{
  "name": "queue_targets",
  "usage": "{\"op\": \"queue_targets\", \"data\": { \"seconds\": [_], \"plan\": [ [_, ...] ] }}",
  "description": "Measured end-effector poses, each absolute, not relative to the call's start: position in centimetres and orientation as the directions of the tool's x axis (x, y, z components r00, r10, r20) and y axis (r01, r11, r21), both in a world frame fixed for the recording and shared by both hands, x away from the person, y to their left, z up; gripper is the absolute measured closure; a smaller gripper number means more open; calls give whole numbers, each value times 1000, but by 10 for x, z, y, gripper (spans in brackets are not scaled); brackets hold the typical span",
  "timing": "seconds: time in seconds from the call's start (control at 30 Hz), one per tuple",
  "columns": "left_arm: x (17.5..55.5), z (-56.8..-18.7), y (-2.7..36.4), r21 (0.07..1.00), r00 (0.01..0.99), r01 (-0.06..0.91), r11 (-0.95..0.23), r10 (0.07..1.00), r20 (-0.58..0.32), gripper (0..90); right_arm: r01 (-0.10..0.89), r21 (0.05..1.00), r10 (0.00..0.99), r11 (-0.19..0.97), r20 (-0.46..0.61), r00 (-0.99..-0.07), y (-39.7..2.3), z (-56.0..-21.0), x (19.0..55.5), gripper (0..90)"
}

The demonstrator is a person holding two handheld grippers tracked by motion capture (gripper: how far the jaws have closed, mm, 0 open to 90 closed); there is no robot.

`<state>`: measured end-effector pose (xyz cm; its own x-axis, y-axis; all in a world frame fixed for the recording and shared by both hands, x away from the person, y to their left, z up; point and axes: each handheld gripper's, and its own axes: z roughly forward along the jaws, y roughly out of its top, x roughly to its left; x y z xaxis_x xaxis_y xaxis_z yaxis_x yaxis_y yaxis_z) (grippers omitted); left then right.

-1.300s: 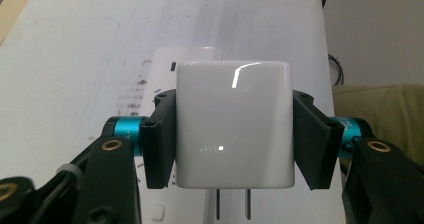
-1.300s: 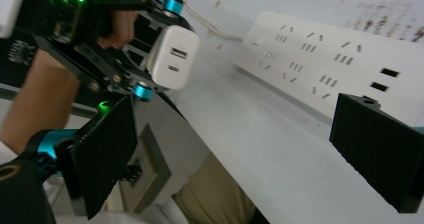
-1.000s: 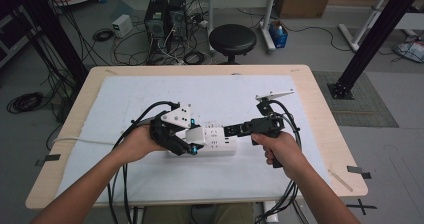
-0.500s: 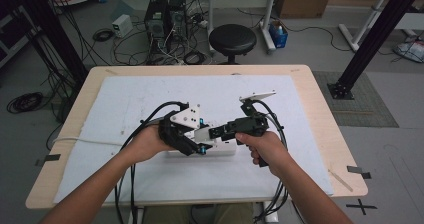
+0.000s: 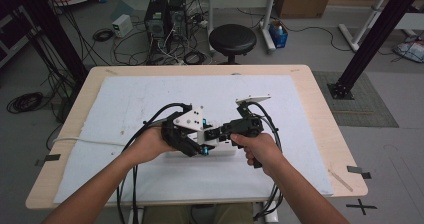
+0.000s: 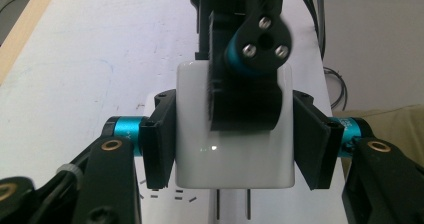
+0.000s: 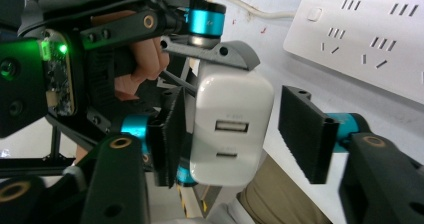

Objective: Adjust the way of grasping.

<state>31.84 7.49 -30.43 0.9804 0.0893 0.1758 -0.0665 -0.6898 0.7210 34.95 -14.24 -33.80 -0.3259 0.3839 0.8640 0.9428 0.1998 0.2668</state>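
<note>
- While the left gripper (image 6: 232,144) clamps the white charger (image 6: 234,154) by its two flat sides, its fingers (image 6: 159,139) press flush on the plastic; a firm hold, prongs pointing down toward the desk.
- Right gripper (image 7: 240,134) has just been closing, charger (image 7: 232,129) between its fingers. Left finger (image 7: 172,134) sits against the charger's side or just beside it; right finger (image 7: 302,134) stands clearly apart. Narrowing, not yet gripping.
- Charger face with the two ports looks straight at the right gripper's camera. Charger is off the desk, carried near the middle of the white mat (image 5: 150,104), slightly toward the near edge.
- In the left gripper view, one dark finger of the right gripper (image 6: 245,99) overlaps the charger's upper face; contact cannot be confirmed there.
- White power strip (image 7: 370,39) lies on the mat, just far of the charger in the right gripper view; all sockets seen are vacant.
- High view: both grippers meet nose to nose, left gripper (image 5: 192,139), right gripper (image 5: 222,133), charger mostly hidden between them.
- Judgement on progress: charger is lifted and secured by one hand; a second grip or hand-over looks under way, unfinished. Seating the prongs in the strip, if that is the aim, is not yet done.
- Outward: wooden desk (image 5: 320,134), floor beyond with a black stool (image 5: 232,39) and cables.
</note>
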Motion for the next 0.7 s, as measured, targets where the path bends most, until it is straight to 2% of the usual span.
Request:
{"op": "queue_targets", "data": {
  "seconds": [0.07, 0.13, 0.3, 0.37, 0.43, 0.53, 0.6, 0.7],
  "plan": [
    [318, -305, 75, 720, 980, -69, -690, 88, 179, 425, 944, 263, 376, 200, 869, -322, -142, -339, 350, 509],
    [319, -305, 75, 711, 979, -73, -699, 85, 184, 424, 947, 259, 350, 190, 884, -311, -142, -341, 350, 592],
    [319, -306, 73, 702, 974, -84, -707, 91, 208, 424, 965, 216, 330, 151, 909, -255, -144, -346, 351, 619],
    [321, -307, 73, 699, 979, -55, -713, 98, 177, 415, 964, 223, 324, 147, 910, -260, -144, -349, 351, 621],
    [322, -307, 75, 696, 976, -20, -718, 136, 169, 261, 953, 260, 382, 154, 874, -300, -145, -350, 350, 621],
    [325, -306, 87, 688, 977, 31, -725, 168, 133, 237, 940, 304, 422, 155, 840, -341, -156, -352, 350, 622],
    [330, -307, 98, 665, 974, 88, -741, 205, 100, 193, 917, 362, 476, 166, 786, -396, -166, -349, 350, 622],
    [335, -309, 116, 620, 964, 152, -769, 253, 78, 186, 882, 427, 558, 197, 692, -459, -181, -344, 350, 622]
  ]
}}
